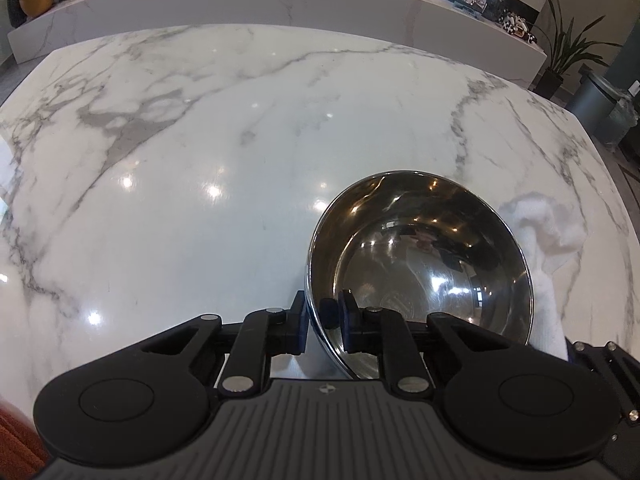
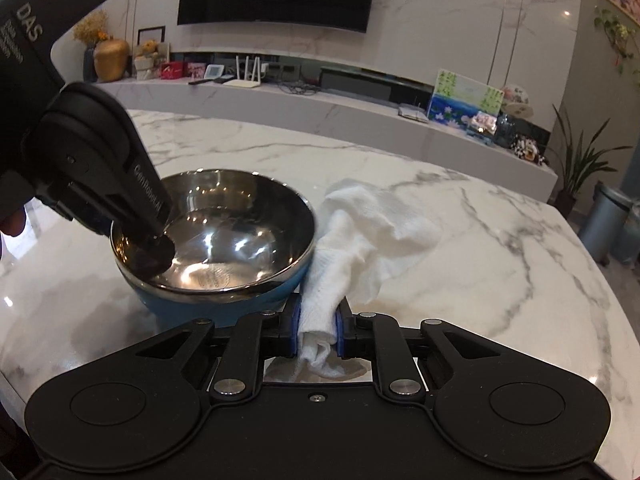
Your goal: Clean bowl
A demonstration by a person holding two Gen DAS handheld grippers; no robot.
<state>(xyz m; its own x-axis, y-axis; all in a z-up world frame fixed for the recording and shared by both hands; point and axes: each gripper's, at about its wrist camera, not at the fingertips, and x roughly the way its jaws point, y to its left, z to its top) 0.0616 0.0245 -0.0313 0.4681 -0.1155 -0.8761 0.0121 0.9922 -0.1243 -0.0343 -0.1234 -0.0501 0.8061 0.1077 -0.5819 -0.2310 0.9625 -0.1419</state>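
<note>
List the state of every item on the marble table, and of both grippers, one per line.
bowl: upright on the table, empty, rim pinched by the left gripper.
white cloth: crumpled beside the bowl, outside it, one end clamped in the right gripper.
left gripper: shut on the bowl's rim, one finger inside, one outside.
right gripper: shut on the cloth.
marble table: glossy, bare around the bowl.

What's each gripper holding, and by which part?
Left gripper: bowl, fingers pinching its near rim wall. Right gripper: white cloth, gripped at its bunched near end.
</note>
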